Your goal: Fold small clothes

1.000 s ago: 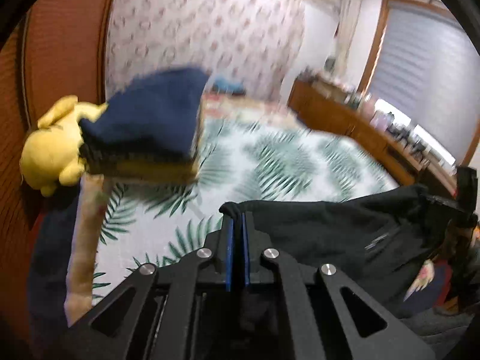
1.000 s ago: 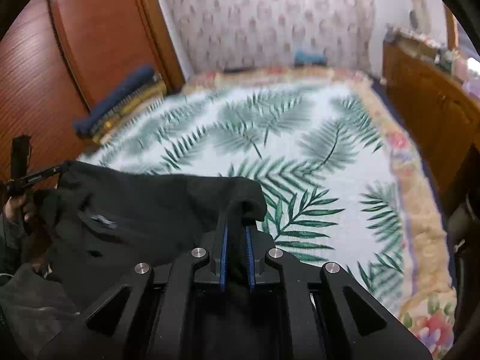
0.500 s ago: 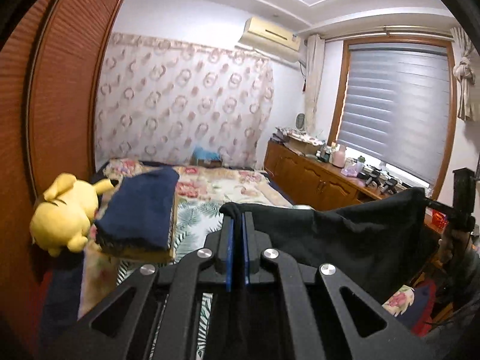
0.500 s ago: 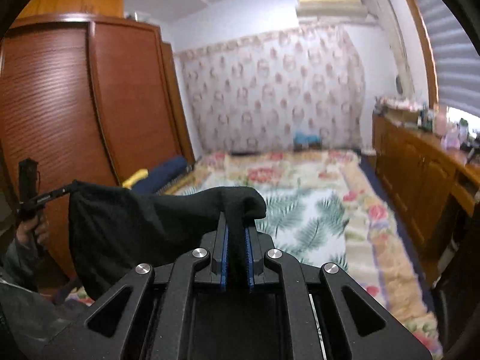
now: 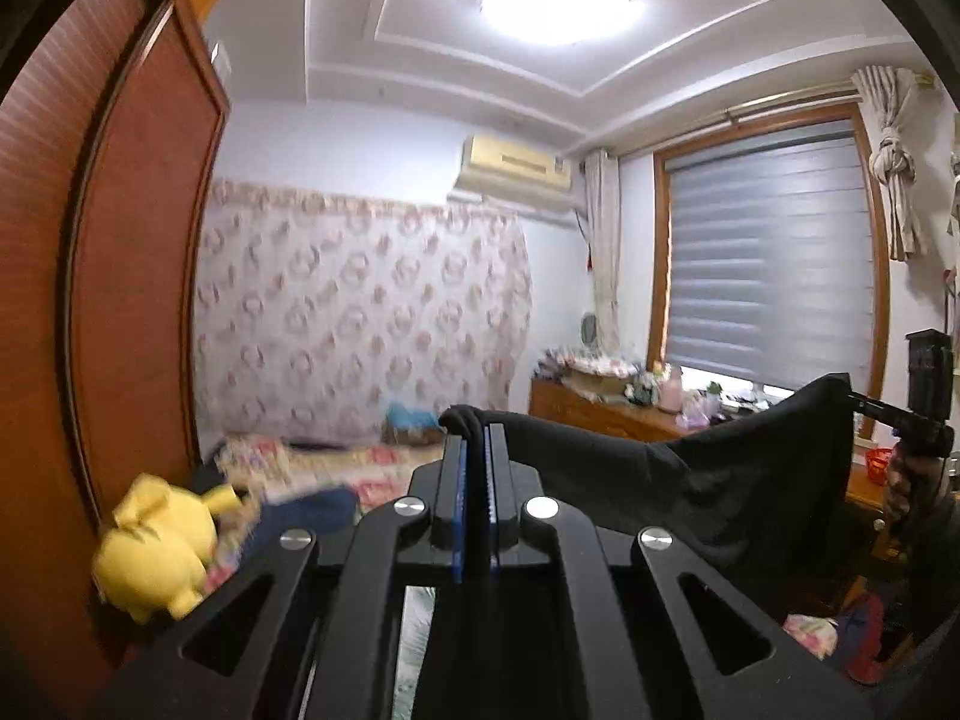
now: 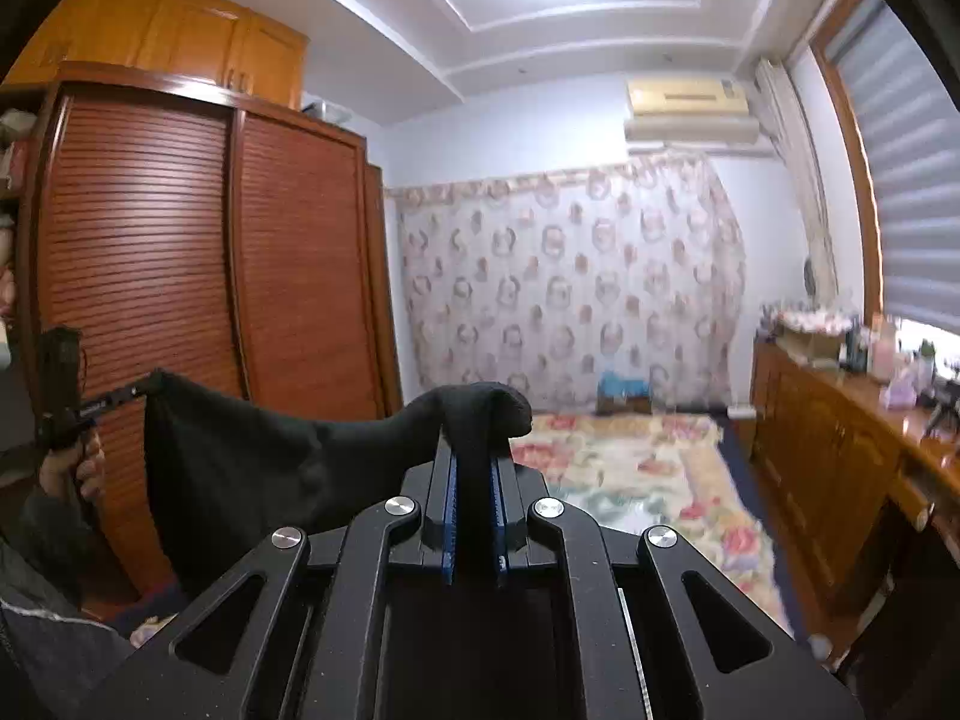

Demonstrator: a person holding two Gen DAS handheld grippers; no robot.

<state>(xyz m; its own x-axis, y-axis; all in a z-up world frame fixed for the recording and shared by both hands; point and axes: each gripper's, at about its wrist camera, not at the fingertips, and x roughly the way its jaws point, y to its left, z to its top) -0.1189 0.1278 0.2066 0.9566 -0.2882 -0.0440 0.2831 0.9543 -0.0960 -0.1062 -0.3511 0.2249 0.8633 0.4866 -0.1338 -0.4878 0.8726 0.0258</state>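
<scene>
Here, a black garment held up between two grippers above a bed.
Left wrist view: left gripper, jaws clamped on one corner of the black garment; cloth stretched away to its right to the right gripper; yellow plush toy low to its left. Right wrist view: right gripper, jaws pinched on a bunched fold; garment hung to its left; floral bedspread ahead, below.

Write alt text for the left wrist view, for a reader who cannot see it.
The left gripper pinches one corner of a black garment, stretched in the air to the right gripper at the far right. Behind lie a bed with a yellow plush toy, a wooden wardrobe and a blinded window.
</scene>
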